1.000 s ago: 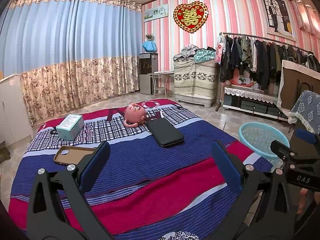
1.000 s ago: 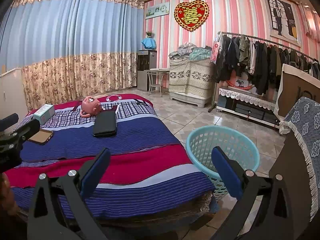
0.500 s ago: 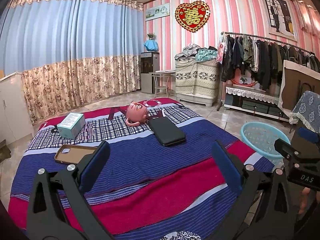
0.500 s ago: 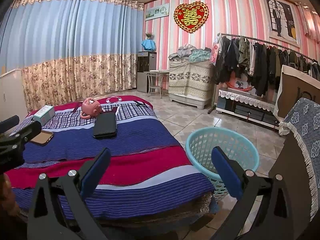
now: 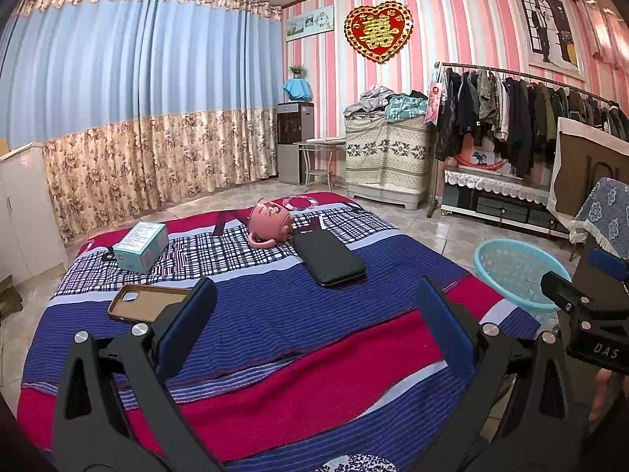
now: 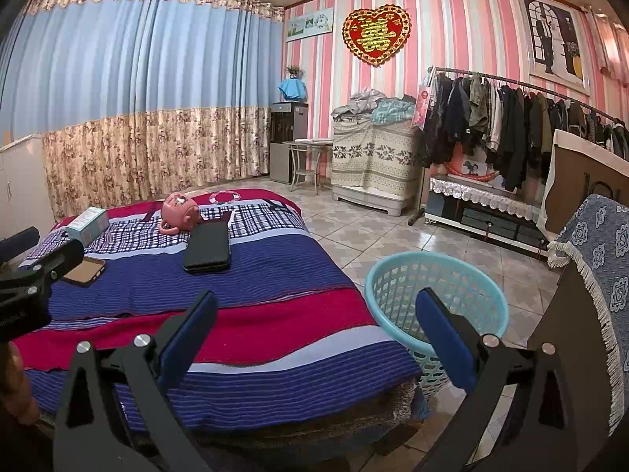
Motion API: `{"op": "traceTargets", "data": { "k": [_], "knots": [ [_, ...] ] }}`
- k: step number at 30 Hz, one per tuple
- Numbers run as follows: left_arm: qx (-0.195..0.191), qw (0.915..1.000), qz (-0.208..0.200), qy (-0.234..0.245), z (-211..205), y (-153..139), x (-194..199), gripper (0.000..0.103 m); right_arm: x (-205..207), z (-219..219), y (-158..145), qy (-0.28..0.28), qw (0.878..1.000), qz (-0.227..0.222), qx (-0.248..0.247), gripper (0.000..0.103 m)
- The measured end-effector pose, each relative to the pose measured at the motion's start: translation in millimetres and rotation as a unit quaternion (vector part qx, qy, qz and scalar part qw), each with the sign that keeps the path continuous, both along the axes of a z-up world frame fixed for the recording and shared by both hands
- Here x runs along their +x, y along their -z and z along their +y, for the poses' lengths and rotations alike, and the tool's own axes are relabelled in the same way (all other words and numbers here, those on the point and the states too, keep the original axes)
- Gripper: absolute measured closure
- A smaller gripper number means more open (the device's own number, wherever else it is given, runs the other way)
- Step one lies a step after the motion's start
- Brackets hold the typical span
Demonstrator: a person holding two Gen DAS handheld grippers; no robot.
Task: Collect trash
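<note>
A low bed with a striped blanket [image 5: 275, 314] holds a teal box [image 5: 142, 246], a pink mug on its side [image 5: 271, 223], a black phone-like slab [image 5: 328, 257] and a brown phone case [image 5: 145, 303]. A light blue basket [image 6: 436, 299] stands on the floor right of the bed. My left gripper [image 5: 314, 330] is open and empty above the blanket's near part. My right gripper [image 6: 314, 338] is open and empty over the bed's near right corner, beside the basket. The same items show in the right wrist view: box [image 6: 88, 225], mug [image 6: 179, 212], slab [image 6: 208, 247], case [image 6: 84, 270].
A clothes rack [image 5: 511, 129] and low cabinet line the right wall. A covered chair [image 6: 597, 275] stands at the near right. A cloth-covered stack [image 5: 387, 157], small table and water dispenser [image 5: 295, 141] stand at the back. Curtains fill the left wall.
Both views have shifted only slightly; the left gripper has drifted a little. Both grippers stay open and empty, and nothing on the bed has moved.
</note>
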State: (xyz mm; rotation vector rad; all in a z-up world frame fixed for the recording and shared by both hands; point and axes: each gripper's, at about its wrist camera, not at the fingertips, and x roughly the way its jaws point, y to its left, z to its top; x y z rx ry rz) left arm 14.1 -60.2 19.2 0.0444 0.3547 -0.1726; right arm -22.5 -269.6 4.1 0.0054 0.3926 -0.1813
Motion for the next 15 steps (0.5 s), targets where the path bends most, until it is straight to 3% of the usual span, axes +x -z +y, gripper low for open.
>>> {"op": "traceTargets", "data": {
  "k": [15],
  "knots": [
    [0.000, 1.0000, -0.001, 0.000, 0.4, 0.1, -0.2, 0.005, -0.1, 0.4, -1.1, 0.001, 1.000, -0.002, 0.001, 0.005]
  ]
}}
